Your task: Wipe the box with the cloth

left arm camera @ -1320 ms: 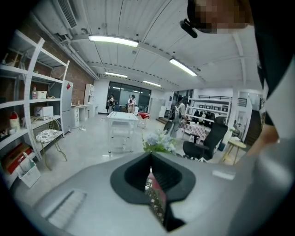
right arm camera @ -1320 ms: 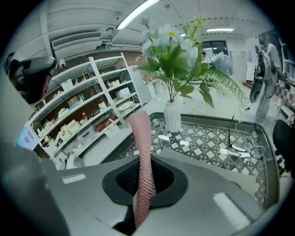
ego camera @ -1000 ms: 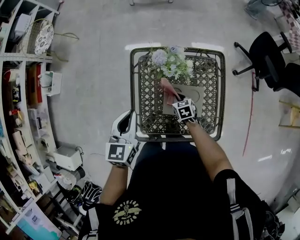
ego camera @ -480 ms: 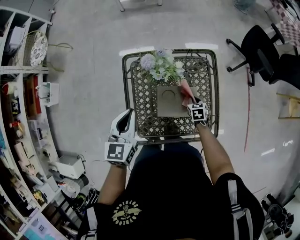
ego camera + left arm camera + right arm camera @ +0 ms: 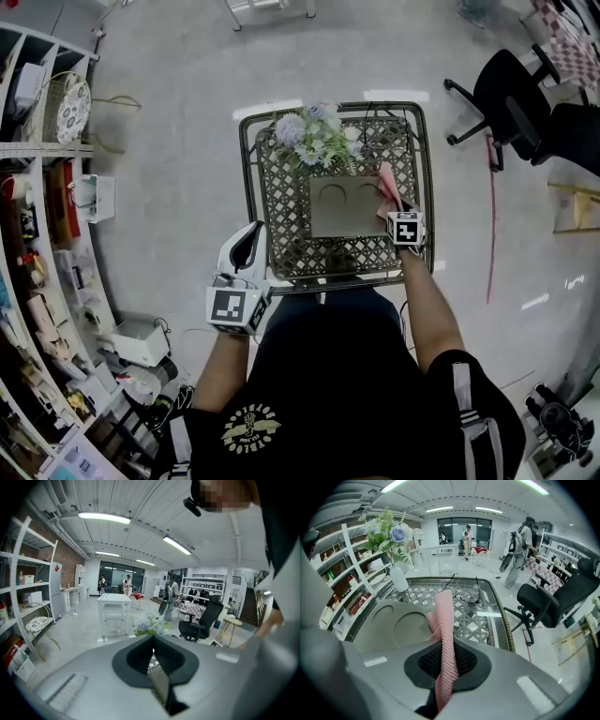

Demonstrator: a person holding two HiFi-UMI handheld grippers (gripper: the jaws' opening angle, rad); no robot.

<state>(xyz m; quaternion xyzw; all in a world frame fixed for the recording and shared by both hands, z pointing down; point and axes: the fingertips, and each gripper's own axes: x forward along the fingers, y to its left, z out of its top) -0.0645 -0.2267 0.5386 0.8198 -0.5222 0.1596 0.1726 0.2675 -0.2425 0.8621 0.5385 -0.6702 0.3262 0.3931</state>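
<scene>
We take the lattice-topped table (image 5: 286, 225) as our mark. The box (image 5: 342, 208), flat and grey-brown, lies on the table's middle, a little toward its right side. Its top face carries two round dents, and whether anything is inside we cannot tell (no view shows an opening).

The right gripper (image 5: 446, 660) is at the table's right side, at the box's right edge, with its jaws pinching the cloth (image 5: 444, 620). That cloth is pink and knitted. It stands up out of the jaws in a narrow fold, and its loose part meets the right end of the box top.

At the table's far left part, beyond the box, a white vase (image 5: 399, 579) stands upright and holds a bunch of pale blue and white flowers (image 5: 314, 136) with green leaves.

The left gripper (image 5: 153, 660) is held off the table, just beside its near left corner. Its jaws are pressed together with nothing between them.

Left of the table, open shelves (image 5: 37, 187) are crowded with small goods that we cannot name. A black office chair (image 5: 511, 103) stands well to the table's right.
</scene>
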